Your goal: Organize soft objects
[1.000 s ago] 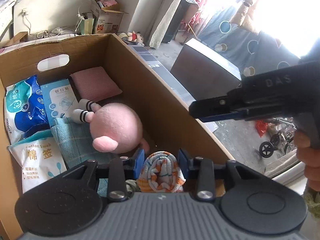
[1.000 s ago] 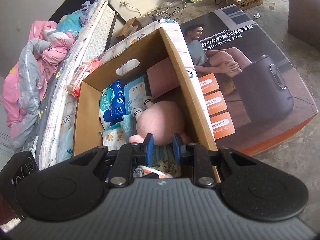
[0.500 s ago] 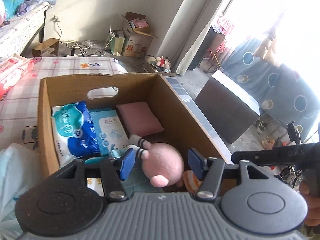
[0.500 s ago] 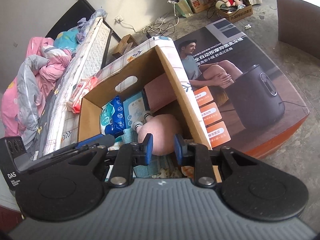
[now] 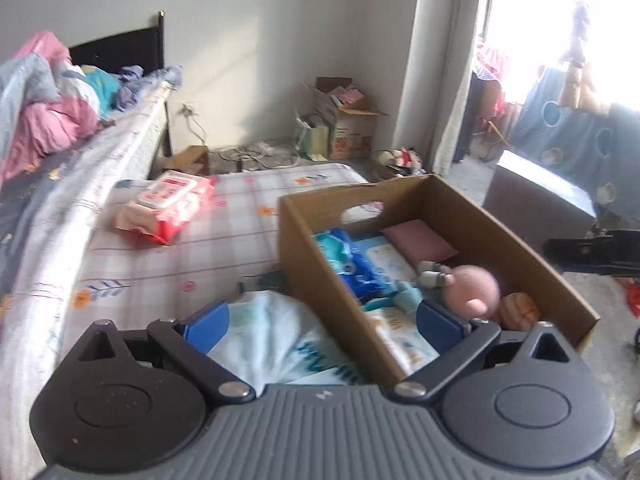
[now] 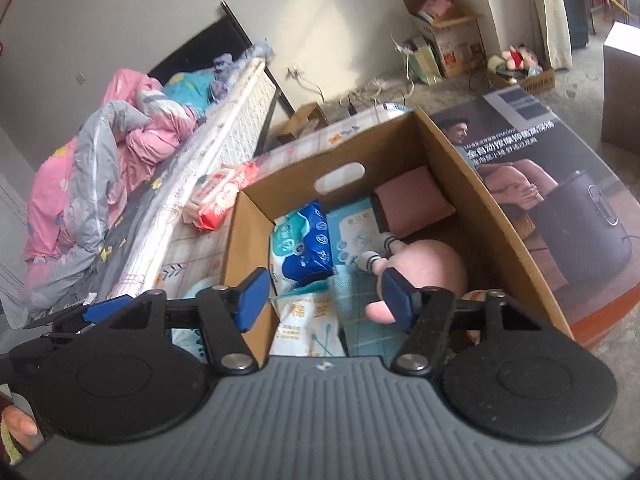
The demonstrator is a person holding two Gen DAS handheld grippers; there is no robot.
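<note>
On the checked sheet [image 5: 168, 264] beside the bed sits an open cardboard box [image 5: 304, 256], and both sets of tongs hang above its near end. The left gripper [image 5: 322, 322] has its blue pads spread wide apart with nothing between them; below it lie a pale blue plastic bag [image 5: 272, 336] just outside the box wall and the near left corner of the box. The right gripper [image 6: 324, 300] is also spread wide and holds nothing, its pads framing the inside of the box.

Inside the box, a round pink plush toy [image 6: 424, 276] with striped white feet lies against the right wall. A rolled orange-patterned cloth [image 5: 520, 310] is tucked into the near right corner, touching the toy. A pink cushion [image 6: 412, 200] rests at the far right end. Along the left side are a blue and white pack of wipes [image 6: 304, 244], a light blue flat packet [image 6: 356, 228] next to it, and a bag of cotton swabs [image 6: 304, 320] nearer the camera, with a teal checked cloth [image 6: 360, 292] lying beside it under the toy.

A red and white pack of wipes [image 5: 168, 212] lies on the sheet, well apart from the box. Pink and grey bedding [image 6: 100, 168] is heaped on the bed.
</note>
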